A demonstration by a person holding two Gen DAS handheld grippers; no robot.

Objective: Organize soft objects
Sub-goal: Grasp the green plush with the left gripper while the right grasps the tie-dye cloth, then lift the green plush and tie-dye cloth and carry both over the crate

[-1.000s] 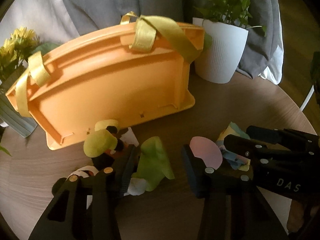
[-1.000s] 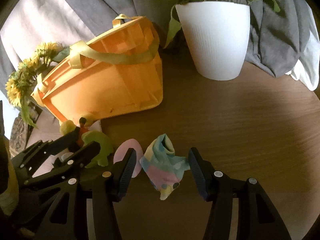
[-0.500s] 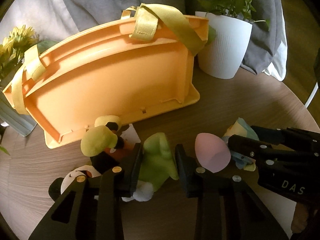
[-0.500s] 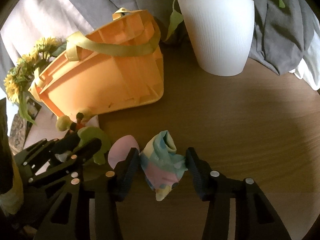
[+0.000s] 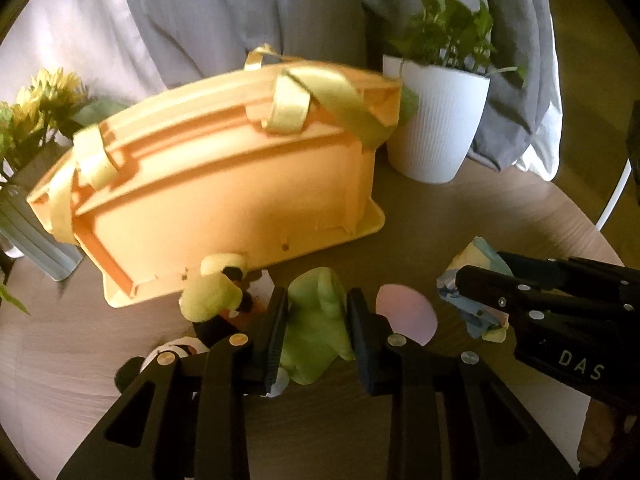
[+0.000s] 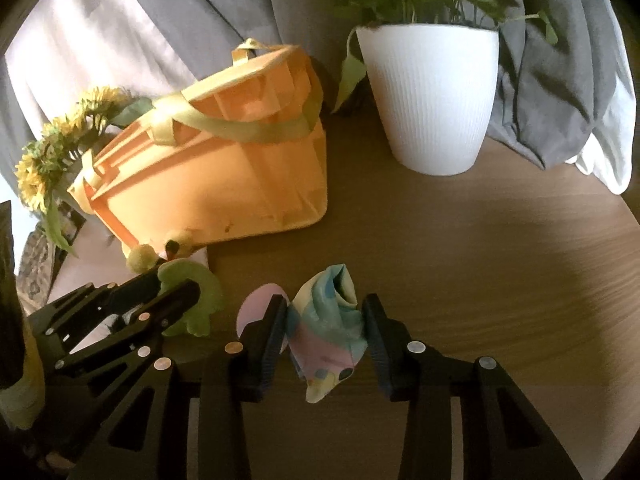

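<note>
where two tongs grip, two toys [image 5: 316,320]

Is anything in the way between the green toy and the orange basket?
Nothing visible blocks it. The green toy sits between the left tool's fingers, and only bare table lies between it and the orange basket.

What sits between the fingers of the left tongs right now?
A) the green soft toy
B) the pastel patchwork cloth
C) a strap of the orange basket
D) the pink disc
A: in the left wrist view the left tongs close on the green soft toy, while the pink disc lies beside them on the table.
</note>
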